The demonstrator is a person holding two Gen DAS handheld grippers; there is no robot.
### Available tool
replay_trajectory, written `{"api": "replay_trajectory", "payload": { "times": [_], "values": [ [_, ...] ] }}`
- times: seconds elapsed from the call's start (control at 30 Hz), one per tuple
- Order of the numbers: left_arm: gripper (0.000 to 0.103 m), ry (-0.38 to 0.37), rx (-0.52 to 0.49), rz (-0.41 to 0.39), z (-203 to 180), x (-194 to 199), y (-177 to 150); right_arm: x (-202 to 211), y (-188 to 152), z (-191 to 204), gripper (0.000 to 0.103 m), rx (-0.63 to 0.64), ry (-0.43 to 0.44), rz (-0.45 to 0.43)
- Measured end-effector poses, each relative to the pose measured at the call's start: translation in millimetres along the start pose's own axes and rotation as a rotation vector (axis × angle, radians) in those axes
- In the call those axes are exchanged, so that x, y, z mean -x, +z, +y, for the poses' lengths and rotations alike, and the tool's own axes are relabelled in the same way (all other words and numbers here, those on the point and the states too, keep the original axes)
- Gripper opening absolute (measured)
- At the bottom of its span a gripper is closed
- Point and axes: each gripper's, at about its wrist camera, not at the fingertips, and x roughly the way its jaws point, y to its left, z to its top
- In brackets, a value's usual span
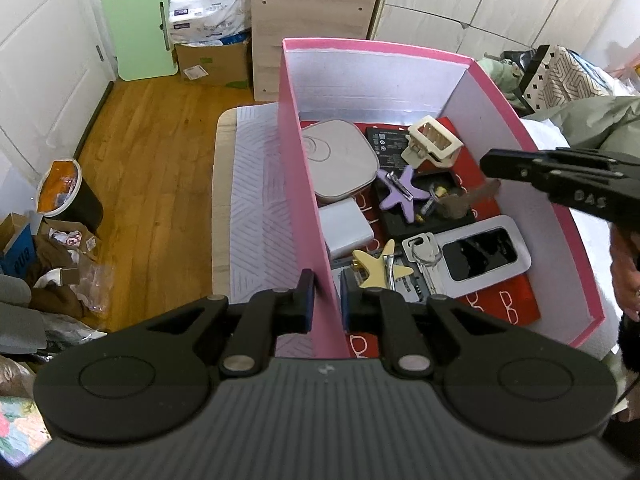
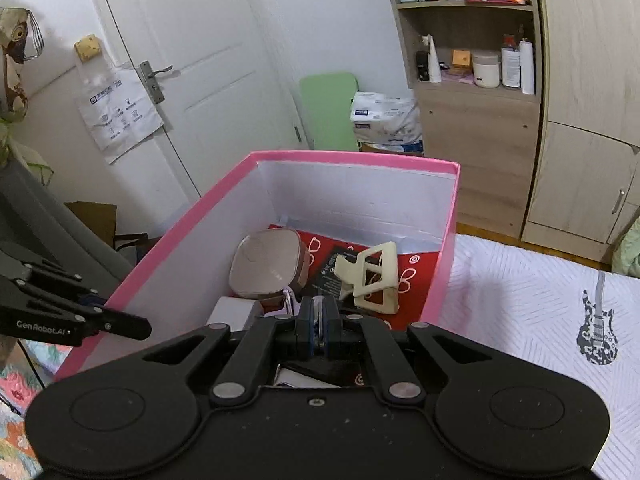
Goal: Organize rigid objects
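A pink box (image 1: 304, 200) stands open on the bed. It holds a rounded grey-pink case (image 1: 340, 160), a cream claw clip (image 1: 434, 140), a purple star clip (image 1: 400, 196), a cream star clip (image 1: 380, 270), keys (image 1: 424, 248), a phone-like slab (image 1: 484, 254) and a blurred brown piece (image 1: 456, 202). My left gripper (image 1: 326, 300) straddles the box's left wall, pads pressed on it. My right gripper (image 2: 319, 312) hovers over the box's inside with its jaws almost together. In the left wrist view the right gripper (image 1: 486, 164) reaches in from the right, just above the brown piece.
The box sits on a white patterned sheet (image 2: 520, 300). Wood floor (image 1: 152, 160), a bin (image 1: 64, 192) and cardboard clutter lie to the left. A wooden cabinet (image 1: 312, 20) and a white door (image 2: 192, 80) stand behind. A person's hand (image 1: 628, 264) shows at the right edge.
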Motion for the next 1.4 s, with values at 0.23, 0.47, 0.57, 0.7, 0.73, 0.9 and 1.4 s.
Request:
{"api": "replay_trajectory", "payload": {
  "times": [0.23, 0.47, 0.57, 0.7, 0.73, 0.9, 1.4],
  "values": [
    [0.012, 0.017, 0.032, -0.027, -2.1, 0.6, -4.2, 42.4, -19.4, 3.3, 0.012, -0.022, 0.017, -0.136],
    [0.012, 0.056, 0.014, -0.043, -9.5, -0.1, -7.7, 66.7, -33.7, -0.4, 0.017, -0.089, -0.002, -0.109],
    [0.012, 0.054, 0.026, -0.036, -8.7, -1.0, -6.9, 68.7, -34.3, 1.9, 0.023, -0.075, -0.034, -0.104],
    [0.012, 0.058, 0.034, -0.035, -8.5, -2.0, -6.8, 68.3, -34.6, 6.0, 0.025, -0.065, -0.053, -0.118],
    [0.012, 0.066, 0.045, -0.029, -7.9, -3.6, -7.1, 68.7, -35.6, 6.2, 0.026, -0.064, -0.049, -0.119],
    [0.012, 0.076, 0.066, -0.029, -13.1, 1.4, -11.2, 71.2, -40.0, 12.3, 0.033, -0.039, -0.091, -0.129],
    [0.067, 0.173, 0.052, -0.129, -47.6, 44.4, -25.2, 105.5, -48.2, 24.3, 0.046, 0.025, -0.105, -0.189]
  ]
}}
